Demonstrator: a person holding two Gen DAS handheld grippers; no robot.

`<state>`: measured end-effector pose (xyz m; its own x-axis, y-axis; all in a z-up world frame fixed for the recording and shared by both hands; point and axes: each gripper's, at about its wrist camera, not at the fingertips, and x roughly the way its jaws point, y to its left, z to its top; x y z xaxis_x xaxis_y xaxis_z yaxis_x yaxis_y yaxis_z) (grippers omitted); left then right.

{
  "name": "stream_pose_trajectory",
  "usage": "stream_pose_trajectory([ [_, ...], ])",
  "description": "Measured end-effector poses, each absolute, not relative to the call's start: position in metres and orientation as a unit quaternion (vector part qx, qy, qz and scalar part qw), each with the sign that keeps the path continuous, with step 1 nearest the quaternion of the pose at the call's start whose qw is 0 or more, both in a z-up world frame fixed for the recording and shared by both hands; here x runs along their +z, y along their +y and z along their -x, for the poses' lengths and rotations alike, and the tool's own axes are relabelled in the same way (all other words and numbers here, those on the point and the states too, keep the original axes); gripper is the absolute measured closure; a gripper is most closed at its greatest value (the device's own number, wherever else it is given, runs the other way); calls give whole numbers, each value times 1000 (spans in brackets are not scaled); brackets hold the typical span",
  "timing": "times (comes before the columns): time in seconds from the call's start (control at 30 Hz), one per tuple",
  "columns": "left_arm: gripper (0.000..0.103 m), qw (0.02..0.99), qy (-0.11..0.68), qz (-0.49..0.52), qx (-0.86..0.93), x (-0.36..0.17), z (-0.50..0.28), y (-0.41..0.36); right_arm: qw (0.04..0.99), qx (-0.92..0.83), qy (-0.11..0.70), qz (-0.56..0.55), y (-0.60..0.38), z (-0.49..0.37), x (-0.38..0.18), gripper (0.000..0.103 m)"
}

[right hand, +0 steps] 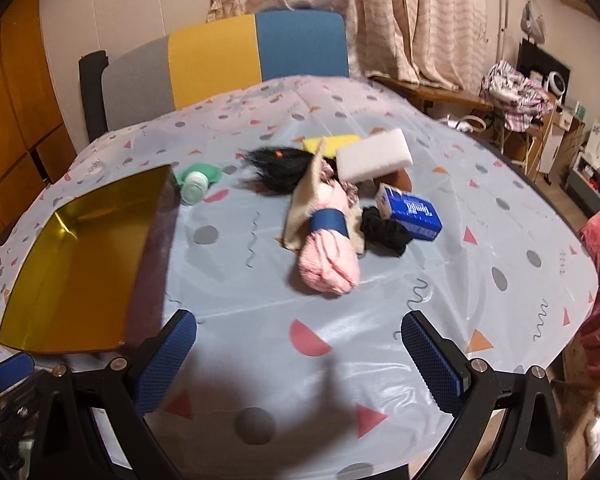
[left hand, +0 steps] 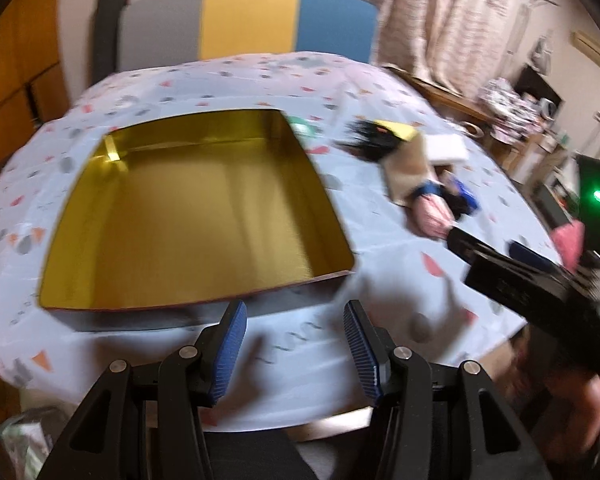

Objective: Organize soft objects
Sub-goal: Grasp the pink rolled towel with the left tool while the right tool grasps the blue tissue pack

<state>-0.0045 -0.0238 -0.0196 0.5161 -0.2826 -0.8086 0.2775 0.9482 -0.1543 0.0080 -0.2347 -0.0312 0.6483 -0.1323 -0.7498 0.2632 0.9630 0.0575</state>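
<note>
Right gripper [right hand: 298, 350] jaws apart; golden box [right hand: 72, 264] (cut off), blurred.

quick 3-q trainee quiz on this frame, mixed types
1. True or false: the gold tin is empty.
2. What rests on top of the pile? A) white sponge B) pink yarn C) tissue pack
3. Fill in: the right gripper is ____, nothing between its fingers.

Key: 1 true. 2 A. 3 open.
</note>
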Motion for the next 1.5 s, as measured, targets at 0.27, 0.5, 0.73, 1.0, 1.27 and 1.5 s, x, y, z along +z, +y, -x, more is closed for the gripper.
stream_pose_trajectory([
  [0.27,52,856,453,-23,-249,-14,8,-66,885,-153,431,-83,-294,-12,-53,0],
  [0.5,46,821,480,11,-310,-12,-20,-112,877,-206,426,-82,-338,-8,-58,0],
  [0.73,36,810,489,10,-322,-18,-58,-164,874,-232,412,-112,-369,5,-59,0],
  [1.0,34,801,527,-14,-284,-56,-111,-215,876,-229,399,-141,-381,12,-55,0],
  [1.27,34,815,518,-23,-259,-76,-142,-244,875,-228,398,-154,-386,14,-58,0],
  [1.5,65,810,524,-6,-262,-97,-149,-238,878,-223,398,-147,-382,14,-59,0],
])
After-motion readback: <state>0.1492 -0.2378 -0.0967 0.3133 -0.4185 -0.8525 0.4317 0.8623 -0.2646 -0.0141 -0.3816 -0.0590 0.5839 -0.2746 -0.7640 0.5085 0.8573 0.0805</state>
